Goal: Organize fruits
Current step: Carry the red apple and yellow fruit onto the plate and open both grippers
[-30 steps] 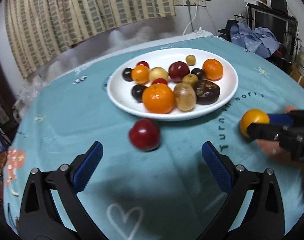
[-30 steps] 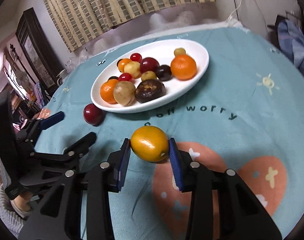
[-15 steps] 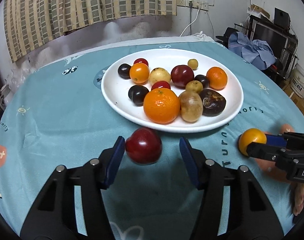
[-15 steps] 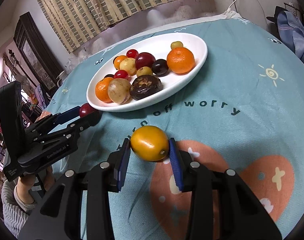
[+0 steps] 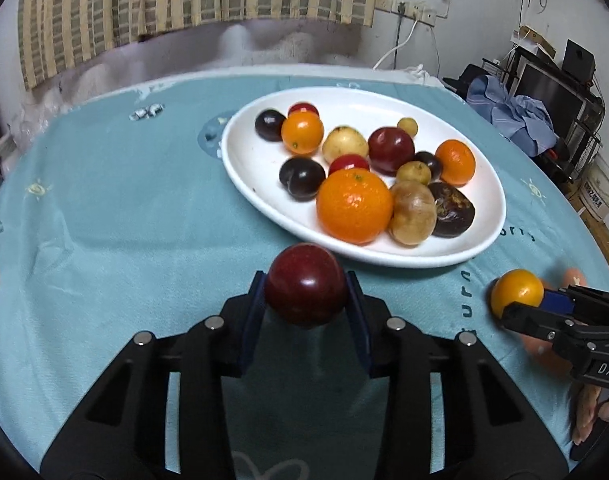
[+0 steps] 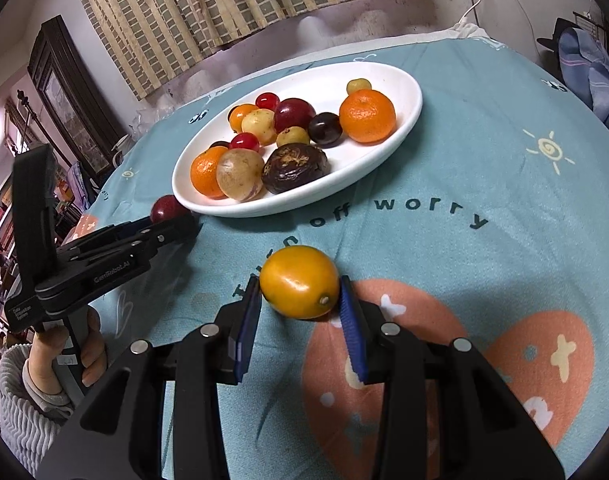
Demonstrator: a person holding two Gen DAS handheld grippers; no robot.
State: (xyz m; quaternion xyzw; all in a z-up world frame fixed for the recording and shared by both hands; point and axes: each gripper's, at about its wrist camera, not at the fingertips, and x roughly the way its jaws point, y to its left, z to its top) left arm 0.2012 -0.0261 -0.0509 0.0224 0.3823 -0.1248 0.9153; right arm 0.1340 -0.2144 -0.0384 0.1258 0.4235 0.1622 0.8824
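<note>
A white oval plate (image 5: 256,168) (image 6: 408,112) holds several fruits: oranges, dark plums, red and yellow ones. My left gripper (image 5: 306,292) is shut on a dark red plum (image 5: 304,284) just in front of the plate's near rim; the plum also shows in the right wrist view (image 6: 166,209). My right gripper (image 6: 300,300) is shut on a yellow-orange oval fruit (image 6: 300,287) (image 5: 516,290), in front of the plate to the right, low over the cloth.
The round table wears a teal cloth (image 5: 104,208) with printed words and pink hearts. A curtain and wall stand behind it. A chair with blue clothes (image 5: 520,116) and shelves stand at the right; a dark cabinet (image 6: 68,96) stands at the left.
My left gripper moved forward to the red plum and closed on it. My right gripper kept its hold on the yellow fruit and barely moved.
</note>
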